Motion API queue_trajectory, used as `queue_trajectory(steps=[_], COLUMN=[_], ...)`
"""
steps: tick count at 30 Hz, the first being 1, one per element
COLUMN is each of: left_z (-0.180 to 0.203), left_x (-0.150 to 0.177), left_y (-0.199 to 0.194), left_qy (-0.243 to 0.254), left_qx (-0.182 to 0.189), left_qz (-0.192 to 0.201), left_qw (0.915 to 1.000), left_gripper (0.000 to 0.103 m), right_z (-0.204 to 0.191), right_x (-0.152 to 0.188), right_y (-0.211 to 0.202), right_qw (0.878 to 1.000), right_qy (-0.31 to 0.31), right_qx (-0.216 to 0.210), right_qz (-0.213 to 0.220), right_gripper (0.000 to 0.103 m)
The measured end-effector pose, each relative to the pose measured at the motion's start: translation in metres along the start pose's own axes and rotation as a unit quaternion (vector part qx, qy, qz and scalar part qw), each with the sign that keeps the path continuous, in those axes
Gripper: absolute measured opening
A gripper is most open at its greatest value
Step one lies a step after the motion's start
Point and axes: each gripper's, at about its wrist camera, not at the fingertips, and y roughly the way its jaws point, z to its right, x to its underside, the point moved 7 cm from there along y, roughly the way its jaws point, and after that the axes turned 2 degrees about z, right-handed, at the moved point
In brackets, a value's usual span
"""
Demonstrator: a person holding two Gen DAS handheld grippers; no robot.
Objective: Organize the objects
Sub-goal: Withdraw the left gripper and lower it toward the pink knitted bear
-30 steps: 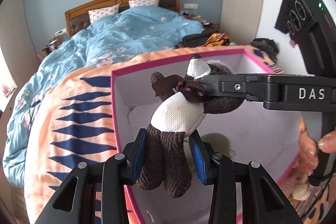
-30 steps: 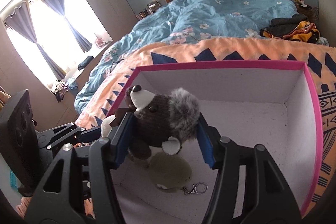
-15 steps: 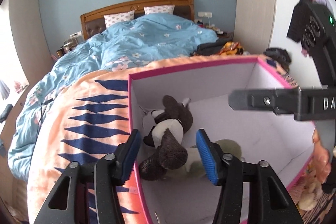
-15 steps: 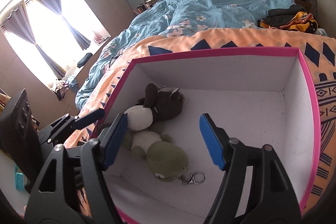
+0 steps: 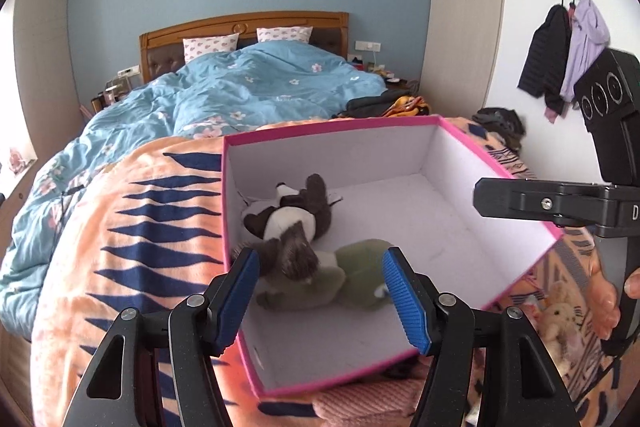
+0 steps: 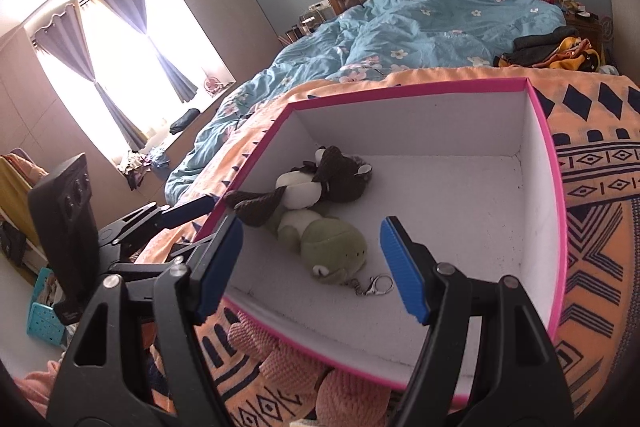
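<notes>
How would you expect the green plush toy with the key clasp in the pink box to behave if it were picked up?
The green plush toy would probably sag and squash, being soft fabric. It likely weighs little for its bulk. Its metal clasp may dangle and could snag the pink box.

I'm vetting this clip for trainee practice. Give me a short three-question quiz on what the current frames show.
1. True or false: the brown plush toy lies inside the pink-rimmed box.
2. Which item touches the green plush toy? A) keyring clasp B) pillow C) jacket
3. Fill in: the left gripper and right gripper both have their jaws ____.

Key: 1 true; 2 A; 3 open, holding nothing.
</notes>
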Motion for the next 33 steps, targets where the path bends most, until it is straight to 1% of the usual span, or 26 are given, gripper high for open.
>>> queue_trajectory(steps=[3,5,8,9,12,15,20,25,27,30,33], left_z=[0.005,0.010,0.021,0.025,0.037,0.048,0.063,0.067,0.068,0.069,0.068], left_x=[0.005,0.010,0.019,0.021,0.033,0.047,0.075,0.099,0.106,0.112,0.117], left_y=[-0.014,-0.026,-0.043,-0.047,-0.055,-0.058,-0.050,-0.034,-0.027,-0.020,-0.015], left_qy=[-0.011,-0.014,-0.009,-0.006,0.002,0.007,0.006,-0.013,-0.023,-0.026,-0.034], left_qx=[0.015,0.026,0.043,0.047,0.056,0.065,0.077,0.082,0.089,0.083,0.080], left_qz=[0.015,0.026,0.040,0.042,0.044,0.037,0.009,-0.023,-0.036,-0.043,-0.050], left_qw=[0.9997,0.9992,0.9983,0.9980,0.9975,0.9972,0.9969,0.9962,0.9951,0.9953,0.9949], left_gripper=[0.071,0.071,0.074,0.075,0.076,0.076,0.076,0.076,0.076,0.076,0.076], right_z=[-0.009,-0.014,-0.021,-0.023,-0.025,-0.024,-0.017,-0.006,-0.002,0.002,0.002], right_x=[0.009,0.016,0.029,0.034,0.046,0.061,0.091,0.117,0.124,0.130,0.134], right_y=[-0.017,-0.026,-0.042,-0.048,-0.059,-0.063,-0.060,-0.054,-0.050,-0.044,-0.038], right_qw=[1.000,1.000,0.999,0.999,0.998,0.999,0.999,0.999,0.999,0.999,0.998], right_qy=[-0.013,-0.022,-0.035,-0.037,-0.039,-0.040,-0.032,-0.026,-0.021,-0.028,-0.030], right_qx=[-0.010,-0.015,-0.024,-0.025,-0.027,-0.020,-0.009,0.019,0.024,0.043,0.045], right_qz=[0.012,0.017,0.026,0.029,0.032,0.028,0.010,-0.003,-0.010,-0.017,-0.021], right_gripper=[0.072,0.072,0.072,0.072,0.072,0.072,0.072,0.072,0.072,0.072,0.072])
